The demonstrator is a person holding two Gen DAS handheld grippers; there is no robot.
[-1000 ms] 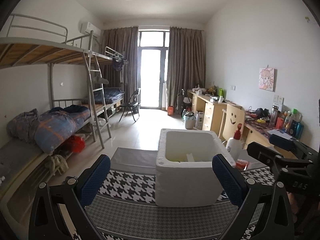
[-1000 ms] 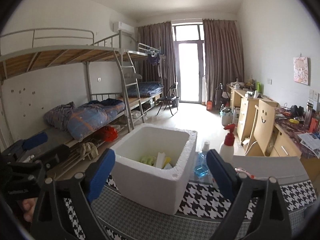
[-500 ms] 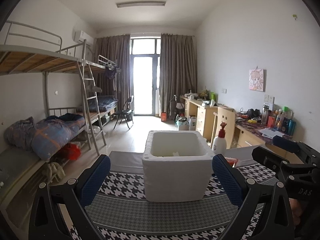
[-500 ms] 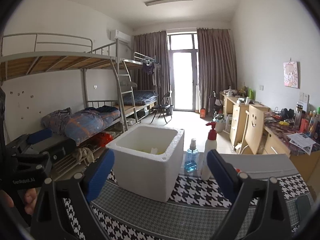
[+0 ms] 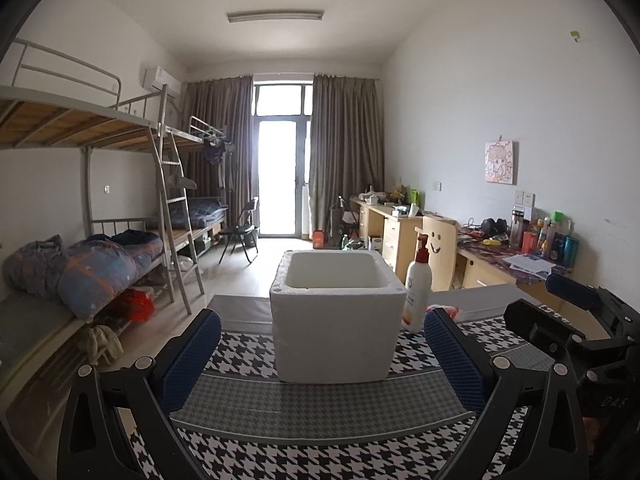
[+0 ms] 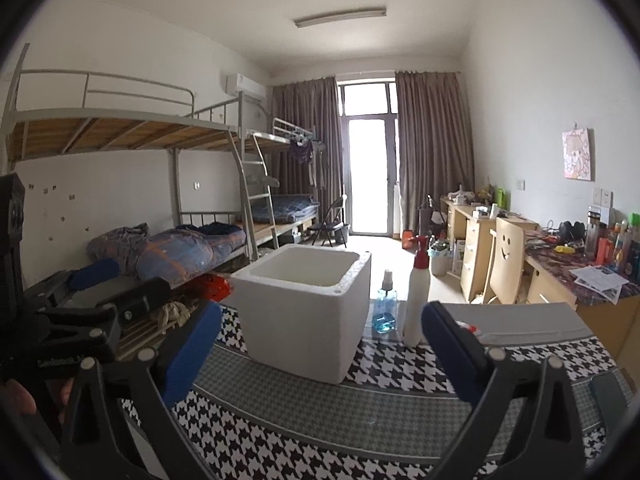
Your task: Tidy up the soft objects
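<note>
Left wrist view: left gripper (image 5: pixel 320 354) has its jaws spread wide, nothing between the blue pads. White foam box (image 5: pixel 336 316) stands dead ahead of the jaws on the houndstooth mat (image 5: pixel 320 420) covering the desk, open top up, near wall square to the camera and well clear of the pads. From this low angle the interior floor is hidden; no soft objects visible inside or on the mat. White pump bottle (image 5: pixel 418 288) stands just beside the box's right wall. Right gripper (image 5: pixel 576 320) shows at the right edge, level with this one.

Right wrist view: right gripper (image 6: pixel 320 350) is likewise released, jaws at full spread after widening a little further just now; nothing between the pads. The foam box sits ahead and slightly left of centre, turned so a corner faces the camera. Blue spray bottle (image 6: pixel 385 312) and the pump bottle stand just right of the box, touching neither it nor the pads. The left gripper and part of a hand (image 6: pixel 24 396) sit at the left edge.

Judgement: both grippers are about equally near the box. It looks roughly square, rigid, with thick walls and no clear long axis. The soft things to sort cannot be located here; they may lie inside the box, below the sightline.
</note>
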